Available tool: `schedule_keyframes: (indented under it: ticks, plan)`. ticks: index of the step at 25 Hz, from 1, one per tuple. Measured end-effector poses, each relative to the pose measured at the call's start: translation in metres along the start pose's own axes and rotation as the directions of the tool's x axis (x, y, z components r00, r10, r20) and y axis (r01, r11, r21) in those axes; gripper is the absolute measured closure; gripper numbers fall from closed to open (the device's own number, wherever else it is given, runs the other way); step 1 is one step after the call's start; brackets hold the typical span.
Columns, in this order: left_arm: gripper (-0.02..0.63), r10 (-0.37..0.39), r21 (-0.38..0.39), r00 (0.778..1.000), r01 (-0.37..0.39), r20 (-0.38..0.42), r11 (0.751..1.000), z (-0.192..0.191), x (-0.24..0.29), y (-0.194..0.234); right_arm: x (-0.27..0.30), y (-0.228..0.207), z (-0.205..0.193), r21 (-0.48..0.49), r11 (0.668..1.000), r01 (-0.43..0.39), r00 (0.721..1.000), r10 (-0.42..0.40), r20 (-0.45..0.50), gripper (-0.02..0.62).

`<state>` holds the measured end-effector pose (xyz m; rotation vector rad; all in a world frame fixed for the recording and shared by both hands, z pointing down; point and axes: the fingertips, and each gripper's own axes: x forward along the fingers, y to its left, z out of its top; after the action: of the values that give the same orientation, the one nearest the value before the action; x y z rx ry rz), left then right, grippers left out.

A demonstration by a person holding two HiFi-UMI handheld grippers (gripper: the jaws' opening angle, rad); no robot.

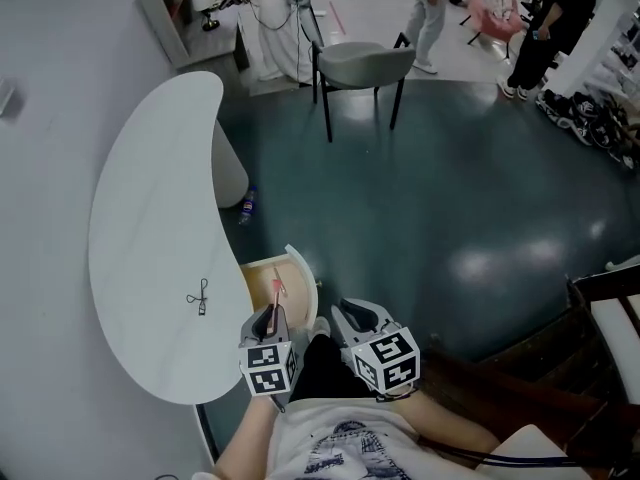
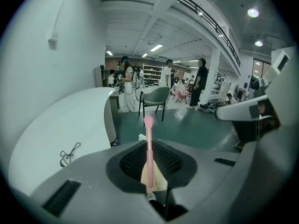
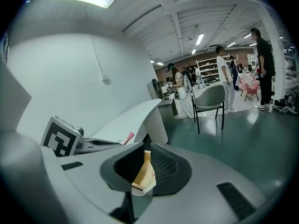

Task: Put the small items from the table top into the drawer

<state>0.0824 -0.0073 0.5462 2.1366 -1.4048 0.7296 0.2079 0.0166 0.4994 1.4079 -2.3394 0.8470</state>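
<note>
A white curved table carries one small black wire-like item, also seen lying there in the left gripper view. At the table's near edge a wood-lined drawer stands open. My left gripper hovers over the drawer, shut on a thin pink stick that points forward past the fingertips. My right gripper is beside it to the right. Its jaws stand a little apart with nothing between them, and the drawer's wood shows through the gap.
A grey chair stands on the dark green floor beyond the table. A small bottle lies by the table's pedestal. Dark wooden furniture is at the right. People stand far back near shelves.
</note>
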Motion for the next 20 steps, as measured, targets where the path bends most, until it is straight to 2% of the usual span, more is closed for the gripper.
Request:
schedule_keyframes:
  ticks: [15,20]
  plan:
    - [0.546,-0.025,-0.055,0.996,0.021,-0.083,0.998,-0.05,0.101,0.004,0.062,-0.055,-0.051,0.061,0.998,0.017,0.998,-0.013,-0.069,0.54]
    - [0.546,-0.025,-0.045,0.993,0.02,-0.113,0.999,-0.072,0.128,0.011,0.077,-0.063,-0.069,0.074,0.997,0.019,0.997,-0.013,-0.081,0.54]
